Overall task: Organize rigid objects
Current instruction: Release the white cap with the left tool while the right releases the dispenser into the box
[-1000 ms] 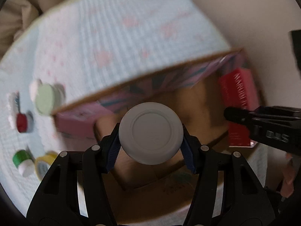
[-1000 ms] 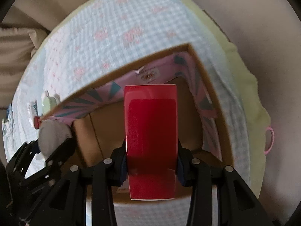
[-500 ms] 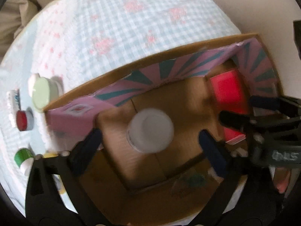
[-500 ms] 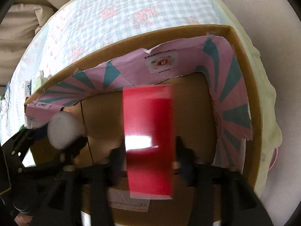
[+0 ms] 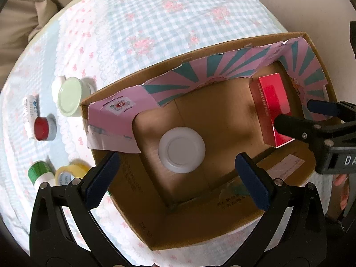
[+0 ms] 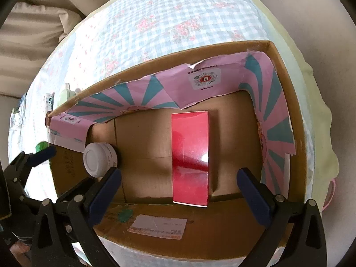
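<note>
- The cardboard box (image 6: pixel 287 84) is lying on the checked bedspread (image 5: pixel 155 22), under both tongs.
- The red carton (image 6: pixel 190 155) is lying on the box floor between the wide-open, empty right gripper (image 6: pixel 179 191) fingers.
- The white jar (image 5: pixel 182 149) is sitting on the floor ahead of the left gripper (image 5: pixel 178 184), which is gaping wide and empty.

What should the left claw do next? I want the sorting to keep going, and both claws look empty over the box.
Probably lift the left claw out and swing it toward the pale green jar on the cloth. Its jaws stand open, the white jar and red box already rest inside the cardboard box, and items remain outside.
</note>
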Action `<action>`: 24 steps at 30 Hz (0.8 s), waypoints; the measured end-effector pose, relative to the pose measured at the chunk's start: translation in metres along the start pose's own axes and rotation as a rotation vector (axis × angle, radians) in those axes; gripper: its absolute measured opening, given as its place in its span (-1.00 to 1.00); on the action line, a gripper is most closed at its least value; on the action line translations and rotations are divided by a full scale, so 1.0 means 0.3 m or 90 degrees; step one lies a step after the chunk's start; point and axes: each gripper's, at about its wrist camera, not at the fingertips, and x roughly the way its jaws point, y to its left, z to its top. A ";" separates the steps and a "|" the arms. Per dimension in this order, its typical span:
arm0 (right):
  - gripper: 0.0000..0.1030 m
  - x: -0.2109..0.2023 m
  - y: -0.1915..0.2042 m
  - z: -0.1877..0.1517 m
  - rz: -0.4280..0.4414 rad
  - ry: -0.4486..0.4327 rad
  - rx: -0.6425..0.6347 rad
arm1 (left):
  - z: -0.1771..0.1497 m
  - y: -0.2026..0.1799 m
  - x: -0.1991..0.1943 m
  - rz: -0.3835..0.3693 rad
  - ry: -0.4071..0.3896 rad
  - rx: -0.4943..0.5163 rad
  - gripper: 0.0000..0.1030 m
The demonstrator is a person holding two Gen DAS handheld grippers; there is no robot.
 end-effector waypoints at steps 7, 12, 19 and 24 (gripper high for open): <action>1.00 -0.054 -0.022 -0.013 0.003 -0.014 0.016 | 0.014 0.014 -0.073 -0.003 -0.024 -0.007 1.00; 1.00 -0.120 0.010 -0.043 -0.026 -0.037 0.011 | -0.016 0.039 -0.190 -0.005 -0.057 -0.014 1.00; 1.00 -0.276 0.119 -0.108 -0.065 -0.056 -0.011 | -0.118 0.138 -0.396 -0.023 -0.109 -0.047 1.00; 1.00 -0.395 0.270 -0.182 -0.107 -0.083 -0.055 | -0.205 0.264 -0.505 -0.038 -0.142 -0.077 1.00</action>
